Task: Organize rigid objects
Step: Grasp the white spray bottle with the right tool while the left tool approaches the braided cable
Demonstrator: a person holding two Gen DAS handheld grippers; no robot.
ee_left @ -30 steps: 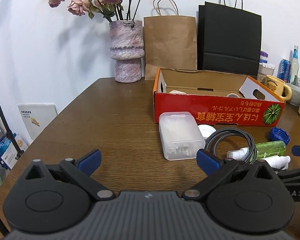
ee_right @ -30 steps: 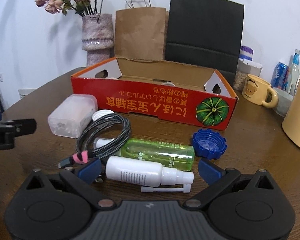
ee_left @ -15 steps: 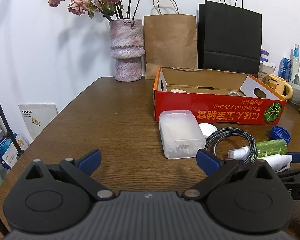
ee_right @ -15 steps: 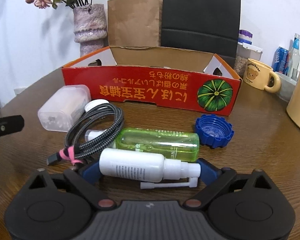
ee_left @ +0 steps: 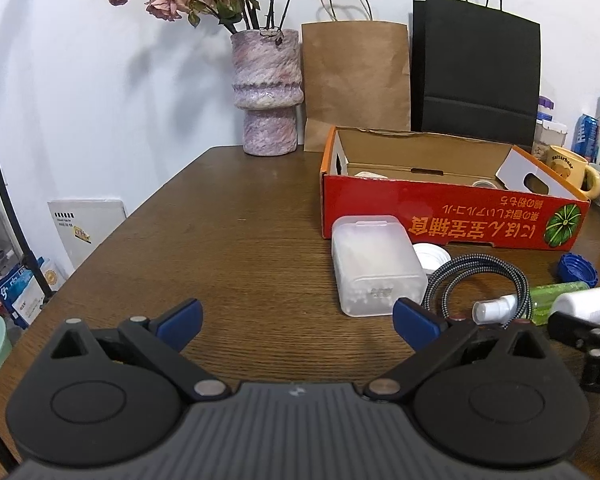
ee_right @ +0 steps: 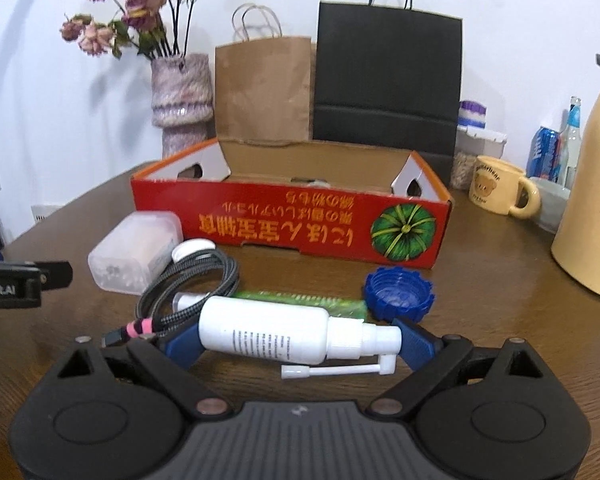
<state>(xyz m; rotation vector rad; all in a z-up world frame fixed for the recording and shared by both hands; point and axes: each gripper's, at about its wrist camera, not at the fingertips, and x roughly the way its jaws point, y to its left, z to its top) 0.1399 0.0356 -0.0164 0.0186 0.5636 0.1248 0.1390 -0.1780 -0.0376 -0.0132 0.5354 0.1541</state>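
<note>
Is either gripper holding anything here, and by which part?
The right gripper clamps the white spray bottle lengthwise, one pad on its base, the other on its nozzle end. The left gripper is open and holds nothing.

upside-down Japanese print on the red box, "Robot.AI" on the left gripper, small unreadable lettering on the bear mug

A white spray bottle is being held lengthwise, nozzle rightward, near a red cardboard box.
</note>
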